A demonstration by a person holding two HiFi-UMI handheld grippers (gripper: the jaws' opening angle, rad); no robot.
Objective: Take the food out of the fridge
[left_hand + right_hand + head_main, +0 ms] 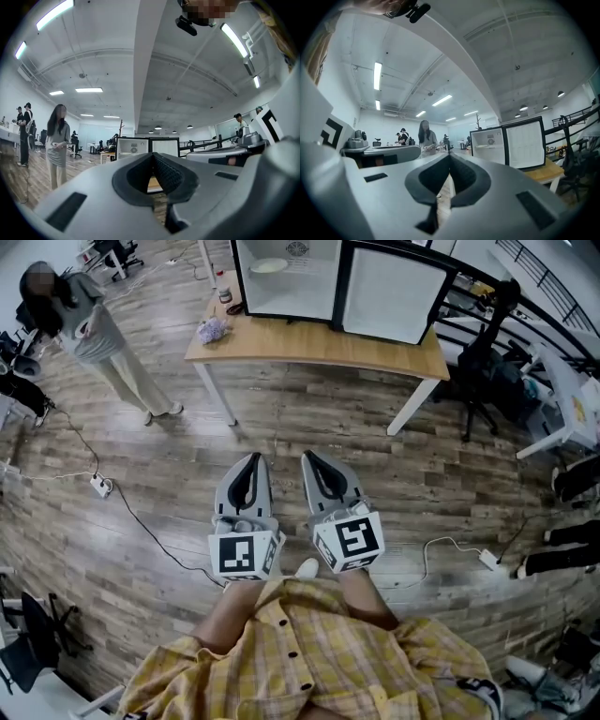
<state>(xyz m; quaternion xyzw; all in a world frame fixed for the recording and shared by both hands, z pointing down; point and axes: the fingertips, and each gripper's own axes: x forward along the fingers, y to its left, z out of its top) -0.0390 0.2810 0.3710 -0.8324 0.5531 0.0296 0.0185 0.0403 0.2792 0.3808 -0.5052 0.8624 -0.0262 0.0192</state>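
Both grippers were held side by side close to the person's body, pointing level across the floor toward the table [328, 345]. They were well apart from it. The left gripper [251, 461] had its jaws pressed together with nothing between them, and its own view showed the tips meeting. The right gripper [311, 461] looked the same in its view, tips together and empty.

The fridge [309, 292] stood along the table's far edge. Its door [389, 296] was swung wide toward the right corner. On the upper shelf inside lay a pale dish [269, 265], probably the food or what carries it. What was on it was too small to tell. A small bottle [225, 294] stood near the far left corner, and a crumpled wad [214, 330] lay by the left edge. A person [89, 329] stood off to the left of the table.

Judging by its look, the dish was stiff, smooth and fairly light. It was likely to slip in a narrow pinch and would break if dropped. The nearest part of the rim seemed the best place to hold it. One jaw would go over the rim and one under, and the dish would be drawn out level so nothing slid off. The open doorway left room for the second gripper to support the far side.
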